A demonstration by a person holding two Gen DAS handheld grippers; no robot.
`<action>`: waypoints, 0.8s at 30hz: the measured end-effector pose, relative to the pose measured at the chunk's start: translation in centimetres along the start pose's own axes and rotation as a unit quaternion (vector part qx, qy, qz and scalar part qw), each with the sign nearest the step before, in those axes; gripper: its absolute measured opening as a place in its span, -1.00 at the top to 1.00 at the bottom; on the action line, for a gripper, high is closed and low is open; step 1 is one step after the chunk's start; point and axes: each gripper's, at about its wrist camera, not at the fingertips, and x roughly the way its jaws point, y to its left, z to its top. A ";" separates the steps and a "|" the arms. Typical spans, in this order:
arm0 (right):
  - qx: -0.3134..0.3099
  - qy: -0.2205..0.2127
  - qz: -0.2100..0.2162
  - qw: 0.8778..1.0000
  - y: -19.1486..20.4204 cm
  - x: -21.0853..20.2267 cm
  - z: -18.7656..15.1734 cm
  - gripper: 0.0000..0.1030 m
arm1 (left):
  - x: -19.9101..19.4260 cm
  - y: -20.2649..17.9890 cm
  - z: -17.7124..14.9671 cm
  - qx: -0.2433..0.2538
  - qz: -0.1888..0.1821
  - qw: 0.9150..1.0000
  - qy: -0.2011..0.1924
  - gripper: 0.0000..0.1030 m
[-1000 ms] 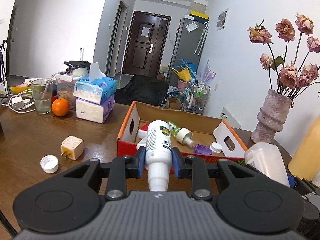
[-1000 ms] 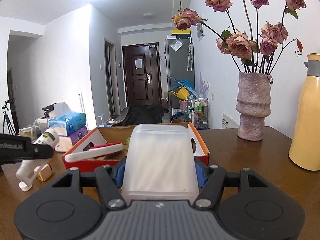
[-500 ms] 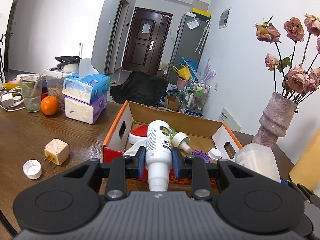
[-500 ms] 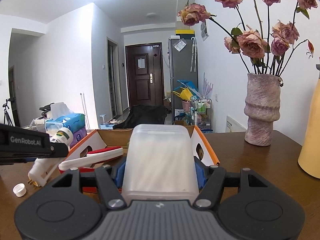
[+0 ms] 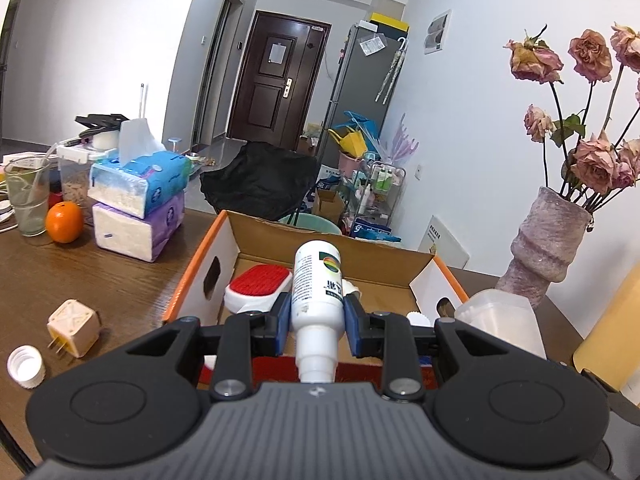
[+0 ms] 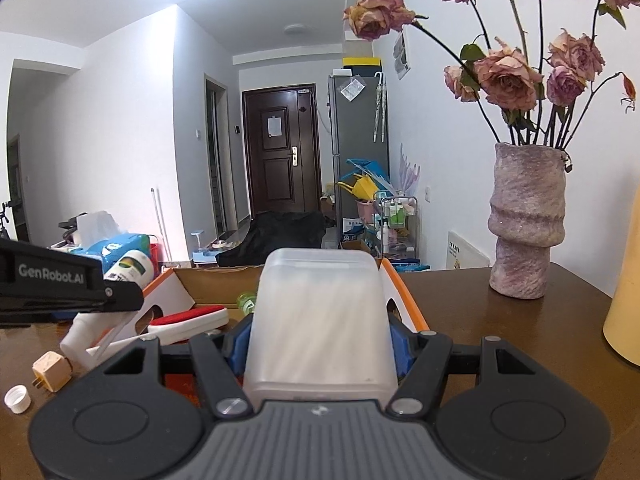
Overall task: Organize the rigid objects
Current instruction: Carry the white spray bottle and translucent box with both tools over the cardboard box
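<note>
Rigid objects are partly gathered: the cardboard box (image 5: 224,240) on the worktop (image 5: 100,284) already holds a red-and-white brush (image 5: 256,288), a small green-tinted bottle (image 6: 245,303) and a white cap (image 5: 418,317), while two more items hang at its near edge. The left tongs (image 5: 316,320) are pinching a white bottle (image 5: 317,284) by its lower body, neck toward the camera, just short of the box's front wall. The right tongs (image 6: 318,344) are clamped around a translucent plastic container (image 6: 320,320), close to the box's right near corner. Both seem ready to go in, so the job looks well along but unfinished. Left loose on the worktop are a beige plug adapter (image 5: 73,327) and a white screw cap (image 5: 25,365). Tissue packs (image 5: 136,200), an orange (image 5: 64,222), a glass (image 5: 26,196) and a vase of dried roses (image 6: 528,220) stand nearby, clear of the path; the crowded box floor and the two tongs' closeness are the likelier hindrances.
</note>
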 end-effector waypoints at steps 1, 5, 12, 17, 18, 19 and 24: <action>-0.001 0.001 0.000 1.000 0.0 0.4 0.1 -0.24 | 0.3 0.0 0.1 0.000 0.000 1.000 0.001 0.45; -0.003 0.001 -0.001 1.000 0.0 1.6 0.4 -0.24 | 1.7 -0.1 0.6 0.001 0.001 1.000 0.004 0.45; -0.006 0.004 -0.002 1.000 0.0 3.9 0.8 -0.24 | 4.0 -0.5 1.4 0.008 0.006 1.000 0.003 0.45; -0.010 0.004 -0.005 1.000 -0.1 5.2 1.0 -0.24 | 5.4 -0.7 1.8 0.013 0.008 1.000 0.002 0.45; -0.011 0.004 -0.006 1.000 -0.1 5.5 1.0 -0.24 | 5.6 -0.7 1.9 0.014 0.008 1.000 0.002 0.45; -0.012 0.005 -0.006 1.000 -0.1 5.7 1.1 -0.24 | 5.9 -0.8 2.1 0.015 0.009 1.000 0.001 0.45; -0.016 0.003 -0.006 1.000 0.0 6.7 1.4 -0.24 | 7.0 -1.1 2.4 0.023 0.012 1.000 -0.001 0.45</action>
